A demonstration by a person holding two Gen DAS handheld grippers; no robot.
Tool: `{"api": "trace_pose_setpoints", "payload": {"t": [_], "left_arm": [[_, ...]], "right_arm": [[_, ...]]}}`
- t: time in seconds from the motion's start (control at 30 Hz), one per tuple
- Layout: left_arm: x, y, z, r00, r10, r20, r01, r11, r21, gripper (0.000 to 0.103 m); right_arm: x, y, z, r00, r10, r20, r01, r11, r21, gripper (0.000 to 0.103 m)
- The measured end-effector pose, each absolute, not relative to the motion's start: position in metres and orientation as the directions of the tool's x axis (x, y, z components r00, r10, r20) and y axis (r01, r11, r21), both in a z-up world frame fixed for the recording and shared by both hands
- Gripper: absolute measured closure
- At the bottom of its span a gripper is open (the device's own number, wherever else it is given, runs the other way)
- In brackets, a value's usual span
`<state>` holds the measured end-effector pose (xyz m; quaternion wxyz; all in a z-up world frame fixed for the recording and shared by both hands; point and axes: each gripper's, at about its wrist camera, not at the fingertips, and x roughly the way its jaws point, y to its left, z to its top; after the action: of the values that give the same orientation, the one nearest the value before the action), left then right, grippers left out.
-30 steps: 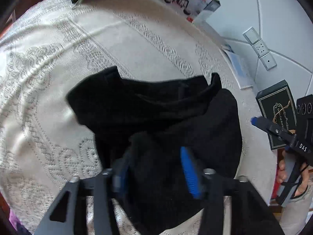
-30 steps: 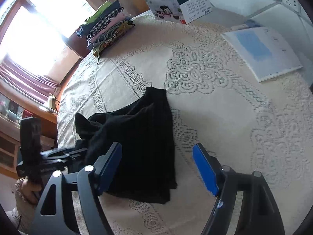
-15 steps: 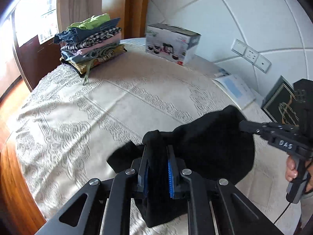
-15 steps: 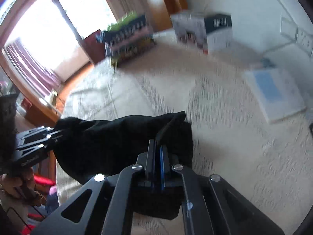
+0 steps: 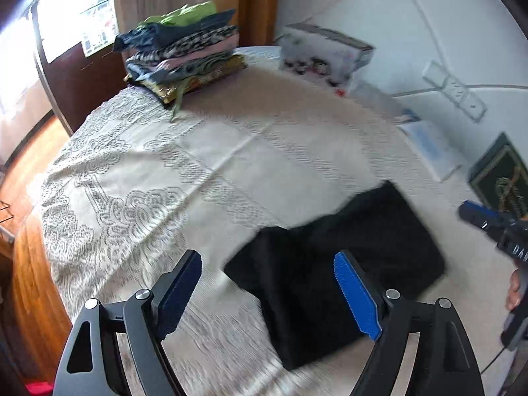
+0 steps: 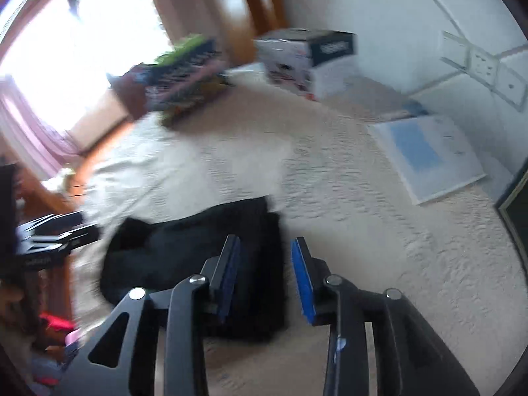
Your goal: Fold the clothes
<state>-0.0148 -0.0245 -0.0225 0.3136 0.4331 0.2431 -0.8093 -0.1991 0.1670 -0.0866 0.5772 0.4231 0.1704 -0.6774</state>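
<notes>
On the lace-covered tabletop, a stack of folded clothes sits far off at about eleven o'clock from the left claw. That claw hovers above the cloth with its jaws opening, wide apart, nothing pressed between the pads; bare lace shows behind its left finger, and the black garment lies flat beneath and beyond its right finger, spreading toward two o'clock. A printed box stands at one o'clock by the wall, a white-and-blue booklet and a dark framed box farther right. The right claw is above the garment's right edge with its jaws also opening, a narrow gap between the pads and no fabric caught; the garment lies under its left finger and stretches toward nine o'clock, while its right finger stands over bare lace.
</notes>
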Motion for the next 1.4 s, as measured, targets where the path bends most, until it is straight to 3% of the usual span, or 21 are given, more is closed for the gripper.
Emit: {"api": "trace_pose_setpoints", "payload": {"t": [0.1,0.23,0.27,0.33,0.4,0.6,0.9,1.03,1.1,1.27,1.4], "left_arm": [[-0.024,-0.002,-0.037,-0.454,-0.224,-0.863,0.689,-0.702,-0.180,0.021],[-0.034,0.009,-0.085,-0.372,-0.185,-0.909,0.690,-0.711,-0.138,0.029],[-0.032,0.005,-0.100,-0.336,-0.189,-0.923,0.702,-0.703,-0.111,0.028],[-0.020,-0.005,-0.125,-0.361,-0.091,-0.928,0.718,-0.663,-0.214,0.024],[-0.016,-0.005,-0.122,-0.372,-0.079,-0.925,0.713,-0.662,-0.230,0.021],[-0.017,-0.008,-0.064,-0.448,-0.138,-0.883,0.668,-0.709,-0.228,0.021],[-0.049,-0.052,-0.105,-0.332,-0.172,-0.927,0.712,-0.690,-0.127,0.022],[-0.044,-0.067,-0.127,-0.285,-0.218,-0.933,0.737,-0.672,-0.069,0.014],[-0.042,-0.073,-0.133,-0.296,-0.201,-0.934,0.741,-0.665,-0.092,0.011],[-0.031,-0.063,-0.094,-0.360,-0.215,-0.908,0.718,-0.685,-0.123,0.011],[-0.024,-0.042,-0.079,-0.409,-0.209,-0.888,0.680,-0.719,-0.144,0.002]], "right_arm": [[-0.176,0.170,-0.087,0.103,-0.627,-0.773,0.934,-0.205,0.291,0.071],[-0.163,0.155,-0.124,0.139,-0.567,-0.812,0.932,-0.201,0.300,0.071],[-0.164,0.152,-0.137,0.134,-0.542,-0.830,0.930,-0.220,0.294,0.073],[-0.173,0.152,-0.148,0.126,-0.512,-0.849,0.918,-0.265,0.296,0.082],[-0.182,0.154,-0.158,0.120,-0.486,-0.866,0.903,-0.310,0.299,0.092],[-0.184,0.149,-0.125,0.070,-0.551,-0.831,0.921,-0.284,0.266,0.091],[-0.183,0.088,-0.132,0.223,-0.558,-0.799,0.887,-0.224,0.404,0.090],[-0.198,0.065,-0.160,0.142,-0.507,-0.850,0.894,-0.303,0.330,0.091],[-0.215,0.066,-0.167,0.160,-0.531,-0.832,0.844,-0.364,0.394,0.096],[-0.216,0.100,-0.136,0.056,-0.597,-0.801,0.821,-0.429,0.376,0.092],[-0.197,0.131,-0.126,0.097,-0.608,-0.788,0.828,-0.389,0.403,0.092]]}}
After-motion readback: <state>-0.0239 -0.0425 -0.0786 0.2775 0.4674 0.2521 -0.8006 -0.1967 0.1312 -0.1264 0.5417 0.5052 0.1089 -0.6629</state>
